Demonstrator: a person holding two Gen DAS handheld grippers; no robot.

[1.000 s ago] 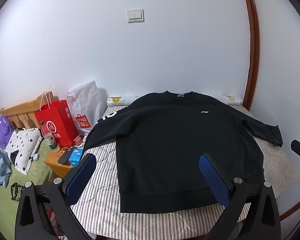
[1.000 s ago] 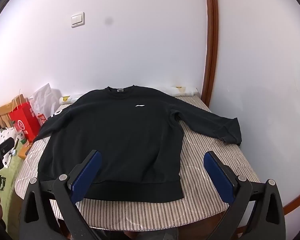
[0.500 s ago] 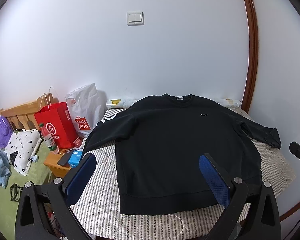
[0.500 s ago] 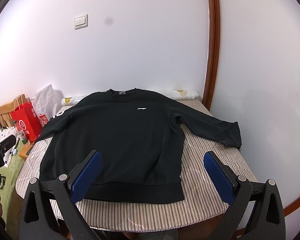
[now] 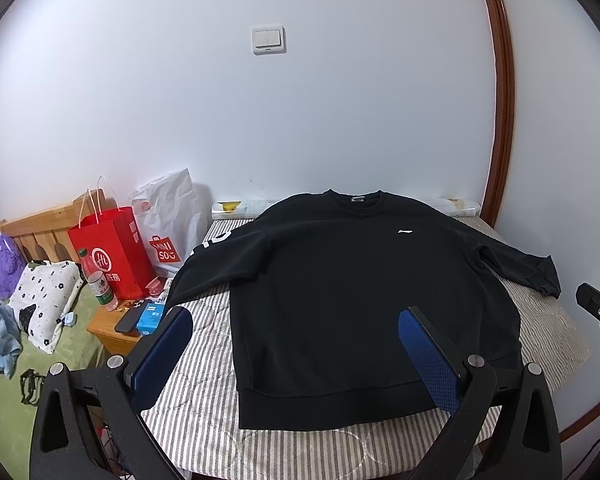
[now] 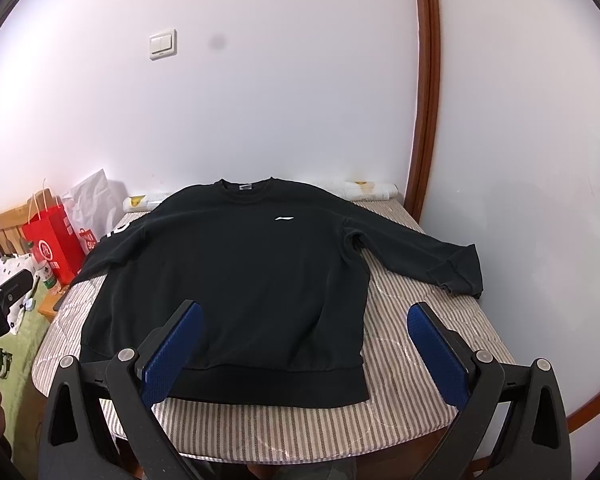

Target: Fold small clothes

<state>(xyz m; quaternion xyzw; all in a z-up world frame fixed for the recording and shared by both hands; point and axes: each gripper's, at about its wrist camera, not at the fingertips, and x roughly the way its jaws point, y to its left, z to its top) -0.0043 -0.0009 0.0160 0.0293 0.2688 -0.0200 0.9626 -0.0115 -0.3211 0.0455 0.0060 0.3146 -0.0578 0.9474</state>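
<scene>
A black sweatshirt [image 5: 356, 280] [image 6: 244, 268] with a small white chest logo lies flat, front up, on a striped mattress [image 5: 204, 364] [image 6: 416, 364], collar toward the wall and both sleeves spread out. My left gripper [image 5: 296, 340] hovers open above the near hem, blue pads wide apart with nothing between them. My right gripper [image 6: 306, 334] is open too, over the hem's right part, holding nothing. Each gripper's black body shows at the edge of the other's view.
Left of the bed a wooden nightstand [image 5: 100, 324] carries a red paper bag [image 5: 110, 248], a white bag [image 5: 168, 220], a bottle and a phone. A white wall runs behind the bed, with a wooden door frame [image 6: 424, 92] at the right. Pillows lie far left.
Both grippers have tilted up slightly, so the sweatshirt sits a little lower in each view. Nothing on the bed has moved.
</scene>
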